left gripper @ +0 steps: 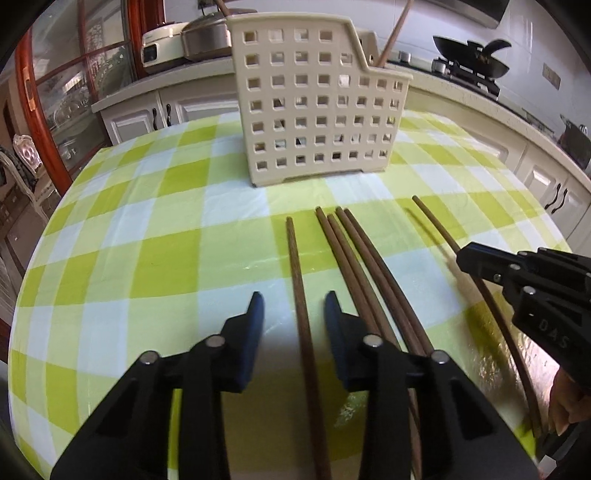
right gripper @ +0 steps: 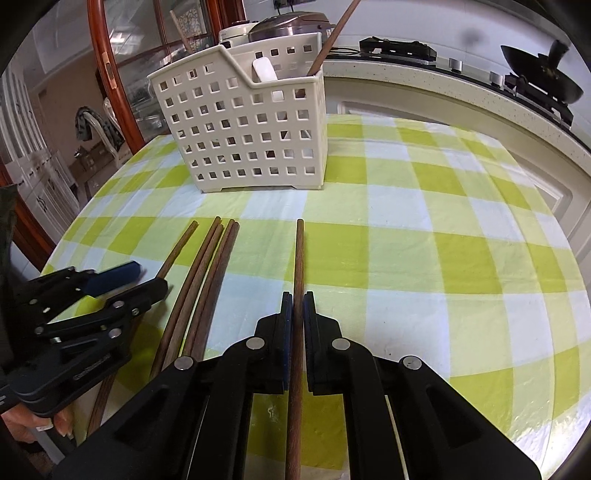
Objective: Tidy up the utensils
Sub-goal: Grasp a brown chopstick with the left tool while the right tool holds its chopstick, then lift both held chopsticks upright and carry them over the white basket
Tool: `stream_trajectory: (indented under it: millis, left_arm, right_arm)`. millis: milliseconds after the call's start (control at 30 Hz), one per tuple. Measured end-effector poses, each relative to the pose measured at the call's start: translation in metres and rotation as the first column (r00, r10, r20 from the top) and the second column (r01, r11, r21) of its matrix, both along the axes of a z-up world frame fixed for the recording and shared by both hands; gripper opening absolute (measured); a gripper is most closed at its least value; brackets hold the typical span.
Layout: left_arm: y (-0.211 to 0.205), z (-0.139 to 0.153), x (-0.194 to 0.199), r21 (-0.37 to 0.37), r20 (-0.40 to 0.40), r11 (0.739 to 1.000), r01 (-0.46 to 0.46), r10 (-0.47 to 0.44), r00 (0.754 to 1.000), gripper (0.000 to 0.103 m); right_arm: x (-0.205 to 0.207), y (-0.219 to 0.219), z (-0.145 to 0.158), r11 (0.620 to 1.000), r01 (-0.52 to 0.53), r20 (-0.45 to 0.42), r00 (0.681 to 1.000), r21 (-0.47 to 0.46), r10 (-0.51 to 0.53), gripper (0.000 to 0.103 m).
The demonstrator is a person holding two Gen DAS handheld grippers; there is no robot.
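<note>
The left gripper (left gripper: pixel 293 301) has its jaws apart, one finger on each side of a single brown chopstick (left gripper: pixel 300 295) that lies on the green-and-white checked tablecloth (left gripper: pixel 147 240), with a clear gap between each blue pad and the wood; just to that gripper's right lie four more chopsticks (left gripper: pixel 360 266) bunched side by side, their far tips close together; the right gripper (right gripper: pixel 297 300) has its jaws drawn together on another chopstick (right gripper: pixel 298 258), the pads pressed against it on both sides, and in the left wrist view this stick (left gripper: pixel 439 229) stands slightly off the cloth with its shadow beside it, well apart from the bunch; beyond the chopstick tips stands a cream perforated utensil basket (right gripper: pixel 243 136), upright on the cloth, with a lower front compartment and a taller back one; a white spoon (right gripper: pixel 264 69) and one chopstick (right gripper: pixel 334 33) lean in the basket, though which compartment cannot be told; behind the table a dark wok (right gripper: pixel 541 79) sits on a stove (right gripper: pixel 550 105), and a rice cooker (right gripper: pixel 288 26) stands on the counter.
</note>
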State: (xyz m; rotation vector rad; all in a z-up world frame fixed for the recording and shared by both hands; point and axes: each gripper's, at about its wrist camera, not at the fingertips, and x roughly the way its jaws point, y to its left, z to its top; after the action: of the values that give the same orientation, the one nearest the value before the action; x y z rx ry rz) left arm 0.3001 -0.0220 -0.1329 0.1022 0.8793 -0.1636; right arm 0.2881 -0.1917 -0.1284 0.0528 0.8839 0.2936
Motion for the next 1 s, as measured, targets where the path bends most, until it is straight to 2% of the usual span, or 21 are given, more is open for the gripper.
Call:
stream_trajectory:
  millis: [167, 233, 300, 500, 567, 733, 1000]
  left_arm:
    - [-0.003, 0.0, 0.003, 0.006, -0.005, 1.0, 0.005, -0.005, 1.0, 0.023]
    - [-0.003, 0.0, 0.003, 0.009, -0.005, 1.0, 0.005, -0.005, 1.0, 0.017]
    - [-0.005, 0.0, 0.003, 0.017, -0.003, 1.0, 0.009, -0.009, 1.0, 0.007]
    - [-0.004, 0.001, 0.002, 0.002, -0.001, 1.0, 0.006, -0.006, 1.0, 0.006]
    - [-0.001, 0.006, -0.001, -0.008, 0.017, 1.0, -0.002, 0.002, 1.0, 0.006]
    - [0.009, 0.035, -0.014, -0.04, 0.095, 0.999, -0.01, 0.014, 0.995, 0.006]
    - [0.027, 0.086, -0.041, -0.096, 0.222, 0.995, -0.013, 0.034, 0.974, 0.006]
  right_arm:
    - [0.0, -0.002, -0.002, 1.0, -0.008, -0.002, 1.0, 0.02, 0.008, 0.006]
    - [-0.001, -0.003, -0.001, 1.0, -0.007, -0.001, 1.0, 0.023, 0.007, 0.006]
    - [-0.001, -0.004, -0.001, 1.0, -0.003, 0.0, 1.0, 0.025, 0.003, 0.006]
    - [-0.004, -0.007, 0.002, 1.0, 0.006, 0.013, 1.0, 0.029, -0.006, 0.006]
    - [-0.006, -0.009, 0.01, 0.999, 0.005, 0.042, 0.999, 0.042, -0.007, 0.006]
    - [-0.012, -0.014, 0.034, 0.997, 0.011, 0.115, 0.993, 0.074, -0.02, 0.006]
    - [-0.028, -0.015, 0.073, 0.996, 0.007, 0.217, 0.976, 0.094, -0.027, 0.006]
